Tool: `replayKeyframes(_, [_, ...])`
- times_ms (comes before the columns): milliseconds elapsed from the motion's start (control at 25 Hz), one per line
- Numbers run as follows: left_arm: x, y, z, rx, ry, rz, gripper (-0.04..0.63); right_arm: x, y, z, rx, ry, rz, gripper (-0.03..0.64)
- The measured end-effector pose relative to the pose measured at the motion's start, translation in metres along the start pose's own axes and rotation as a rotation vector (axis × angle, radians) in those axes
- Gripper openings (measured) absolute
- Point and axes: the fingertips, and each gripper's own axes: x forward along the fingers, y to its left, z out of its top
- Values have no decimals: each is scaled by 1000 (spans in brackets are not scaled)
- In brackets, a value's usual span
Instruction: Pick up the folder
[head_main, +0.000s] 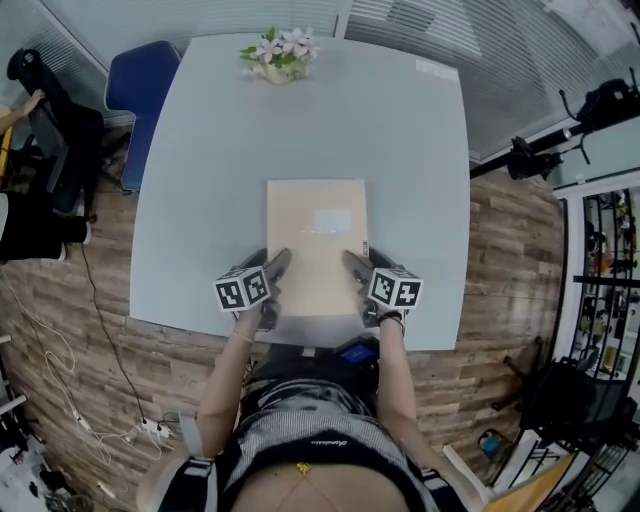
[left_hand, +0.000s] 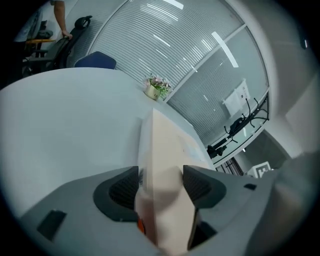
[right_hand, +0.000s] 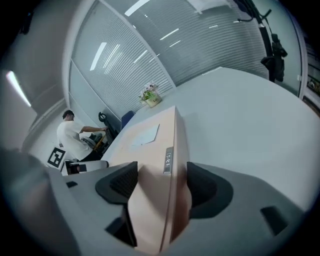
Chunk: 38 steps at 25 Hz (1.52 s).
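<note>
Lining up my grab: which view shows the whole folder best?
Head view: the whole folder lies flat on the table, seen from above. The left and right gripper views show it foreshortened, one side edge between the jaws.

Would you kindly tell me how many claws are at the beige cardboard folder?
2. The left claw straddles the near left edge of the flat beige cardboard folder; the right claw straddles its near right edge. Both stand open.
</note>
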Motion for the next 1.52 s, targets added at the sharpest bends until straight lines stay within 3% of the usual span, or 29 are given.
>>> replayKeyframes(120, [-2,3,4,24,1,24,261,1,1,0,15,-17,30,301])
replayKeyframes(480, [-15,-4,9,53,-6,88,241,-9,9,7,-8,-31,-9,272])
replayKeyframes(640, [-26,-19,14,66,-30,45,241,-26,24,16,-26,-74,-11,270])
replayKeyframes(880, [-64,-47,47,163,-118,52,241,-60,53,34,-37,-158,-28,270])
replayKeyframes(1520, [-162,-133,122,336,-373,-82,238,-161,142,100,-144,-462,-57,270])
